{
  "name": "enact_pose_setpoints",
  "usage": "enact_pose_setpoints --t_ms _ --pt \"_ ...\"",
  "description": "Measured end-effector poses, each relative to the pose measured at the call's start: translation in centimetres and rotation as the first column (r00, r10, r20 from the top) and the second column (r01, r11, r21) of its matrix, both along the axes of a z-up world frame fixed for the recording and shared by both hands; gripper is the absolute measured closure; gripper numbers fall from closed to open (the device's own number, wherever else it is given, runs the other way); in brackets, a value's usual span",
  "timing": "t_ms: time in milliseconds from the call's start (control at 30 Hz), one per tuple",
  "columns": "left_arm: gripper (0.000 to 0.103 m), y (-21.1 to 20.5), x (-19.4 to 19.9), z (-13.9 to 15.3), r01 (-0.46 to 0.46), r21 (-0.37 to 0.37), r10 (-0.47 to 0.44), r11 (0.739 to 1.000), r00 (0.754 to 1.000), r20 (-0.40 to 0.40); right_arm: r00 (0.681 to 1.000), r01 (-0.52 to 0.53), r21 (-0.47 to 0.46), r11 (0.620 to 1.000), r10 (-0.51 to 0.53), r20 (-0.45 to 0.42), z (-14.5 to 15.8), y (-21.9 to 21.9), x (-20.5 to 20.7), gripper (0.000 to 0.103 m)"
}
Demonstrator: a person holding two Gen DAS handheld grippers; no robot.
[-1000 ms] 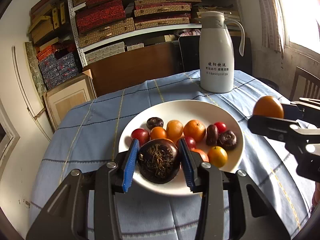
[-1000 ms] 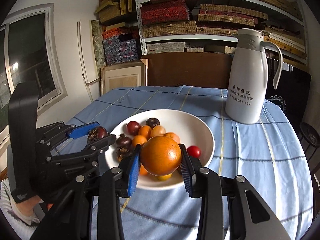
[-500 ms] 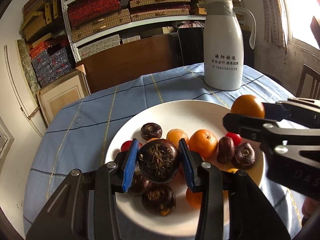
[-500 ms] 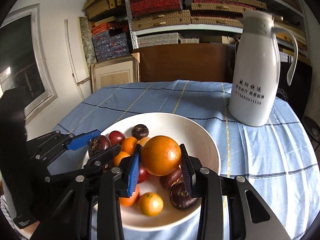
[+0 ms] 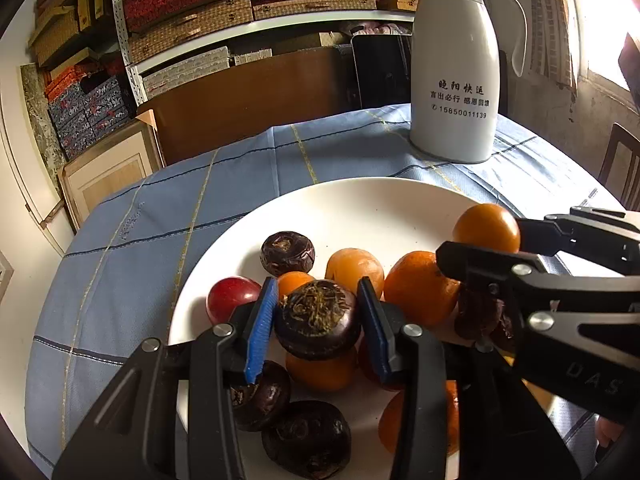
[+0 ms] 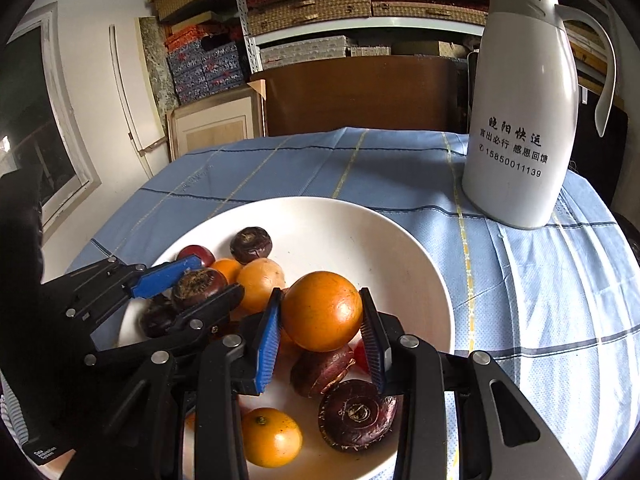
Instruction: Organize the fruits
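Right now a dark water chestnut (image 5: 318, 320), rootlets up, is pinched between the blue pads of the left claw (image 5: 318, 322), which is closed on it just above the heaped fruit on the white plate (image 5: 360, 208). An orange fruit (image 6: 322, 310) is clamped the same way in the right claw (image 6: 322, 322), held over the plate's middle. In the left wrist view the right claw comes in from the right edge with its orange fruit over the plate's right side; in the right wrist view the left claw reaches in from the left with its chestnut over the plate's left part. On the plate lie more chestnuts, several small oranges and a red fruit (image 5: 230, 298) near the left rim, most of them touching one another. The plate rests on a bench covered by a blue checked cloth (image 6: 520, 300). Beyond the plate, to the right, a white jug (image 6: 520, 120) with a handle and printed characters stands upright on the cloth. Behind the bench are a framed panel (image 5: 108, 172) leaning on the wall and shelves (image 5: 240, 12) packed with patterned boxes.
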State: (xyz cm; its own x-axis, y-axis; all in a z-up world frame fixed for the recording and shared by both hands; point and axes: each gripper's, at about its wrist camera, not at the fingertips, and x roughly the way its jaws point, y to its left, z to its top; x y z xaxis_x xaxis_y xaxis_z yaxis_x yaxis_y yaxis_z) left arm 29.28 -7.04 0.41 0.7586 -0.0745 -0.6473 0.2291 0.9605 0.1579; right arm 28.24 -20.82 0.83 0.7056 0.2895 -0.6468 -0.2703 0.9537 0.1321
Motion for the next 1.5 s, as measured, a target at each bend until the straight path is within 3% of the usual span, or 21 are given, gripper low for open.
enact_pose_setpoints --t_ms 500,567,600,633,667,733,800,900,967,1033,1167,1267,1400,1500 --pt "0.062 -0.3 0.1 -0.3 0.004 0.012 -0.004 1.000 1.000 0.016 1.000 -0.001 -0.009 1.000 0.001 0.002 -0.5 0.5 0.1 0.065" --pt "0.051 -0.2 0.2 -0.3 -0.014 0.023 0.014 1.000 1.000 0.023 1.000 -0.001 -0.013 1.000 0.001 0.000 -0.5 0.4 0.1 0.065" --pt "0.033 -0.1 0.3 -0.4 -0.036 0.033 0.035 0.999 0.999 0.030 1.000 0.000 -0.014 1.000 -0.001 -0.005 -0.6 0.4 0.1 0.064" --pt "0.019 0.2 0.4 -0.4 -0.059 0.035 0.058 0.998 0.998 0.035 1.000 0.003 -0.010 1.000 -0.003 -0.013 -0.6 0.2 0.2 0.048" --pt "0.016 0.6 0.3 -0.3 -0.062 0.015 0.061 0.998 0.998 0.035 1.000 0.018 0.001 1.000 -0.018 -0.017 -0.4 0.0 0.3 0.037" --pt "0.015 1.3 0.1 0.3 -0.050 -0.038 0.051 0.998 0.999 0.015 0.999 0.035 0.023 0.999 -0.035 0.005 0.1 -0.6 0.0 0.037" --pt "0.015 1.5 -0.6 1.2 -0.057 -0.040 0.058 0.998 0.998 0.035 0.999 0.029 0.043 0.999 -0.031 0.034 1.4 -1.1 -0.8 0.037" --pt "0.005 1.8 -2.8 3.2 -0.063 -0.034 0.066 0.997 0.994 0.083 0.991 0.037 0.072 0.997 -0.045 0.125 4.5 -1.9 -3.3 0.033" --pt "0.005 2.1 -4.8 4.3 -0.064 -0.048 0.069 0.997 0.992 0.106 0.982 0.037 0.087 0.996 -0.052 0.183 6.3 -2.3 -5.5 0.011" --pt "0.005 2.5 -7.2 4.8 -0.083 -0.061 0.090 0.995 0.989 0.121 0.972 0.051 0.099 0.994 -0.072 0.225 7.0 -2.8 -7.5 0.003" --pt "0.005 2.7 -11.1 3.8 -0.090 -0.107 0.100 0.990 0.991 0.089 0.955 0.123 0.080 0.989 -0.140 0.262 5.5 -3.5 -11.3 0.003" --pt "0.005 2.7 -13.1 2.7 -0.086 -0.139 0.092 0.987 0.995 0.034 0.955 0.221 -0.018 0.975 -0.213 0.208 2.4 -3.4 -13.0 0.003" --pt "0.005 2.4 -15.4 2.0 -0.135 -0.090 0.139 0.987 0.990 0.036 0.963 0.176 0.051 0.983 -0.183 0.199 1.1 -4.2 -14.8 0.003" --pt "0.005 2.6 -16.8 2.1 -0.148 -0.105 0.154 0.983 0.987 0.053 0.960 0.155 0.036 0.987 -0.159 0.230 1.0 -3.8 -15.9 0.003"
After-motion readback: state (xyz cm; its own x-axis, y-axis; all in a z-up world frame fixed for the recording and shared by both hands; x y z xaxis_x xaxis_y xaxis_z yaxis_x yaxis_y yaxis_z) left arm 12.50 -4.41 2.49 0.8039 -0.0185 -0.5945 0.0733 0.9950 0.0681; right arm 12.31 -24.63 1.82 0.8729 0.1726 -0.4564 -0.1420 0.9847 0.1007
